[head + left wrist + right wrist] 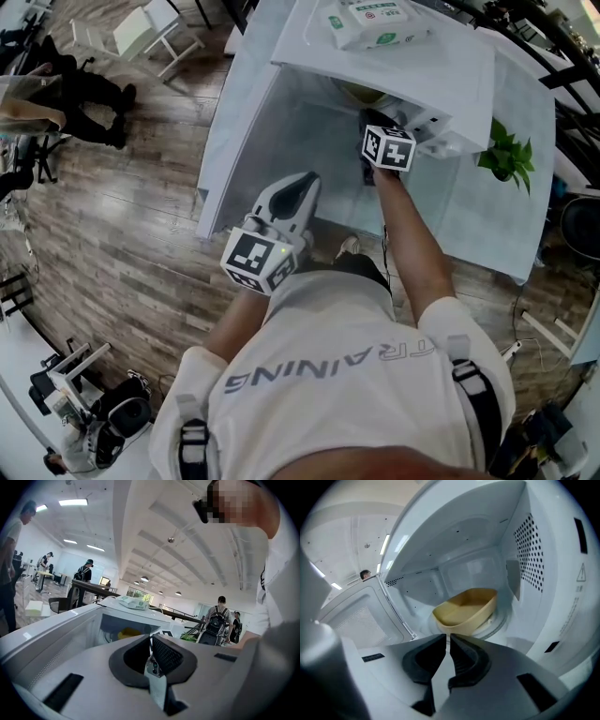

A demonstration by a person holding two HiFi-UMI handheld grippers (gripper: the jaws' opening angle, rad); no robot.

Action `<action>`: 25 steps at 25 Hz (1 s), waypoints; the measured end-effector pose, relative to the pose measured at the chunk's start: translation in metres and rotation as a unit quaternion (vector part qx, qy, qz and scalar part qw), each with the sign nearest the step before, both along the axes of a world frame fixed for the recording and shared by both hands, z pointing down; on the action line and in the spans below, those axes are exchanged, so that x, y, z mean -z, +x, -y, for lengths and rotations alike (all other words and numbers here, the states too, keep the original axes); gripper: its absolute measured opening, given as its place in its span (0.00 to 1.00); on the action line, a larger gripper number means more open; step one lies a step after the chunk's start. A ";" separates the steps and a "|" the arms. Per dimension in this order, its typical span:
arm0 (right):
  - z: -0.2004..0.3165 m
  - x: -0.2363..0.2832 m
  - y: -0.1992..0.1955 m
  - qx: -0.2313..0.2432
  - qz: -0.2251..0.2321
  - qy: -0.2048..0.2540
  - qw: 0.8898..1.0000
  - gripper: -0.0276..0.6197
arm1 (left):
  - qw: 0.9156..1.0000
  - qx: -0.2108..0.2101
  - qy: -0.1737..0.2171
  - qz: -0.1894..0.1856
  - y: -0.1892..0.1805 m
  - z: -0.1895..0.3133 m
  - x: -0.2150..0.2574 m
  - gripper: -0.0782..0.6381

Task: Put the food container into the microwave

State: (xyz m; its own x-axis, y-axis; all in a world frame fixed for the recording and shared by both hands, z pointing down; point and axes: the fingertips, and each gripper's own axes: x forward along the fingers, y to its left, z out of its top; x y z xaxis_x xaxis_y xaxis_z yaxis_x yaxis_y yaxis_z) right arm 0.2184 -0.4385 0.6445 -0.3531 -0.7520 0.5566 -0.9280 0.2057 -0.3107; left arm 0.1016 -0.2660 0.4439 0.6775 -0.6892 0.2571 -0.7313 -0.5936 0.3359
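Observation:
The tan food container (pixel 466 609) sits inside the white microwave (pixel 403 70) on the round turntable, and shows as a yellowish rim (pixel 361 92) from above. My right gripper (pixel 449 637) is at the oven's opening, just short of the container, shut with nothing between its jaws; its marker cube (pixel 387 148) shows in the head view. My left gripper (pixel 272 234) hangs back near my body, pointed toward the microwave (pixel 126 620), shut and empty. The container (pixel 127 633) is faintly visible through the opening.
The microwave door (pixel 356 616) stands open to the left. A pack of wipes (pixel 375 21) lies on the oven's top. A green plant (pixel 506 155) stands at the table's right. White chairs (pixel 150 33) stand on the wooden floor at far left. People stand in the room behind.

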 end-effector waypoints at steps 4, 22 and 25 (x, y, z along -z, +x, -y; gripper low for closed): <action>-0.015 0.012 0.002 0.007 0.003 0.018 1.000 0.09 | 1.000 -0.003 0.006 -0.002 0.006 -0.005 0.004 0.17; -0.131 0.153 0.047 0.058 0.000 0.153 0.987 0.08 | 0.997 0.039 0.059 -0.017 0.017 -0.033 0.038 0.17; -0.152 0.174 0.057 0.058 0.005 0.166 0.984 0.08 | 0.996 0.044 0.070 -0.017 0.020 -0.041 0.044 0.17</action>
